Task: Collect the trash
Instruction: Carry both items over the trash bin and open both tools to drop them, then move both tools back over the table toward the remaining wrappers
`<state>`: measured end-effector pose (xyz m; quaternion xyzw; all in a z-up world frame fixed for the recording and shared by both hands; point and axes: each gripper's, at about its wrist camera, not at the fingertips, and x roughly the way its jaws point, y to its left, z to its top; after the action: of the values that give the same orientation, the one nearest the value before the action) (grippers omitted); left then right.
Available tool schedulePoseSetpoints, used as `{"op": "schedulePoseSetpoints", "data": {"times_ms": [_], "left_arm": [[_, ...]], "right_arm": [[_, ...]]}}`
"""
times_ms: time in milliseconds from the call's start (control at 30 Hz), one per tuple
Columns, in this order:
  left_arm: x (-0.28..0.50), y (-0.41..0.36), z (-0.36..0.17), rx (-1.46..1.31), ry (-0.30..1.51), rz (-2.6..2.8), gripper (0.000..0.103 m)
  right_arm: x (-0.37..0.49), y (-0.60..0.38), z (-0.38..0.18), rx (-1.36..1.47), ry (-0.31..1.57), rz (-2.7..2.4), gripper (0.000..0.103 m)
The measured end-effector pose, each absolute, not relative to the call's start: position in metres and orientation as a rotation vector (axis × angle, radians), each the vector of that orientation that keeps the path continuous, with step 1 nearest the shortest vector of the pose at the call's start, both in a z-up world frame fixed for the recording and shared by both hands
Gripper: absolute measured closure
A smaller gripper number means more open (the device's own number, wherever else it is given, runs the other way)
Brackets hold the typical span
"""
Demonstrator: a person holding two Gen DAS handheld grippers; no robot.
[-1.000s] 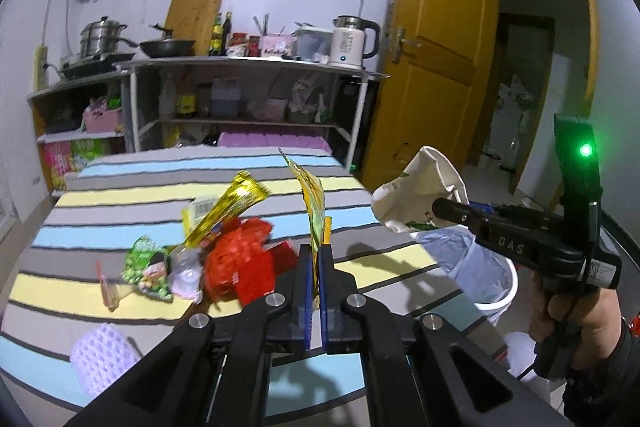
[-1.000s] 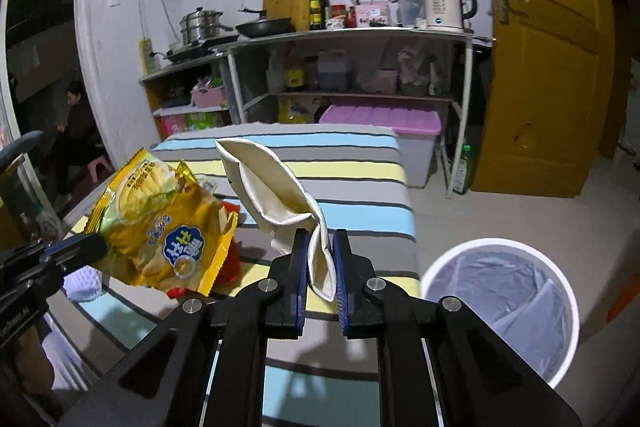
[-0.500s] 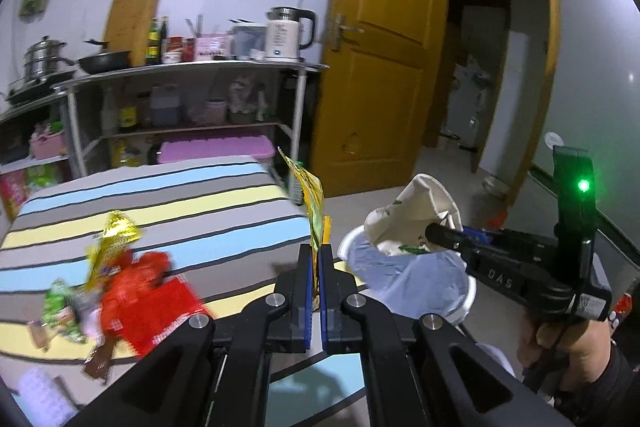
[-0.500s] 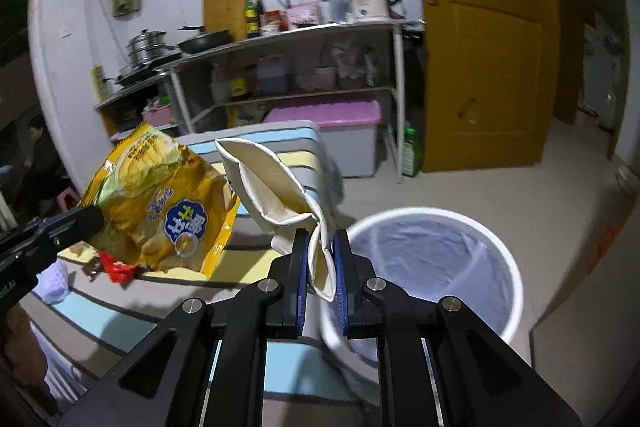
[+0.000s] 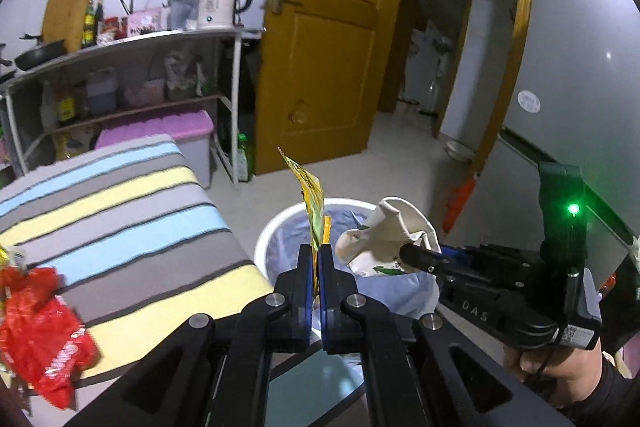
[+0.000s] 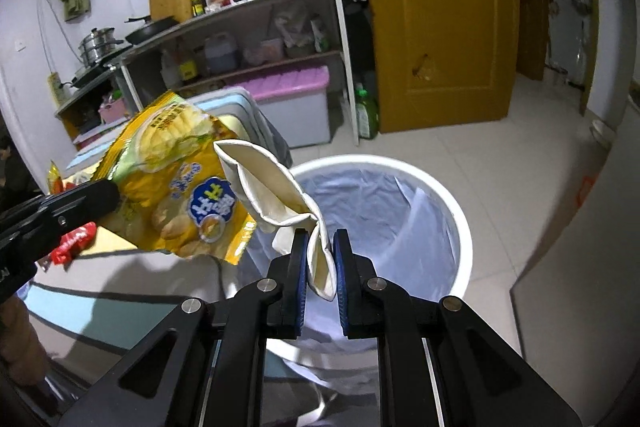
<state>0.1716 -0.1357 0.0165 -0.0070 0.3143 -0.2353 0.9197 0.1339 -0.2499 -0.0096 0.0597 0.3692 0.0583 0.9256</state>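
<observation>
My left gripper [image 5: 319,255] is shut on a yellow snack bag [image 5: 310,195], seen edge-on here and flat in the right wrist view [image 6: 176,195]. My right gripper [image 6: 320,247] is shut on a crumpled white paper cup [image 6: 264,183], which hangs over the mouth of a white bin [image 6: 460,227] lined with a pale blue bag. In the left wrist view the cup [image 5: 384,239] and the right gripper [image 5: 404,251] hover above the same bin [image 5: 276,227]. The snack bag sits over the bin's left rim, beside the table.
A striped table [image 5: 120,219] lies left of the bin with a red wrapper [image 5: 40,327] and other litter on it. Behind stand a kitchen shelf [image 5: 160,39], a purple-lidded box [image 6: 292,87], a green bottle [image 6: 366,111] and a yellow door [image 6: 440,27].
Both grippers have swung right from over the table to over the bin, each still gripping its item. The litter on the table slid to the left edge of view.
</observation>
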Motion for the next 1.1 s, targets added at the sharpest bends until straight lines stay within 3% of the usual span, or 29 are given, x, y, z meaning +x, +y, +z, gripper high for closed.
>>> {"op": "schedulePoseSetpoints", "data": {"times_ms": [167, 367, 467, 1100], "left_arm": [[0.185, -0.143, -0.004, -0.01, 0.704, -0.499, 0.101], [0.192, -0.141, -0.022, -0.002, 0.746, -0.487, 0.096], [0.192, -0.136, -0.024, -0.017, 0.751, -0.484, 0.09], [0.144, -0.07, 0.003, -0.07, 0.653, -0.354, 0.09]], "right_arm": [[0.144, -0.251, -0.027, 0.11, 0.812, 0.126, 0.088], [0.146, -0.249, -0.04, 0.1, 0.839, 0.135, 0.074], [0.143, -0.249, -0.037, 0.105, 0.828, 0.132, 0.074], [0.11, -0.201, 0.014, 0.053, 0.689, 0.239, 0.074]]}}
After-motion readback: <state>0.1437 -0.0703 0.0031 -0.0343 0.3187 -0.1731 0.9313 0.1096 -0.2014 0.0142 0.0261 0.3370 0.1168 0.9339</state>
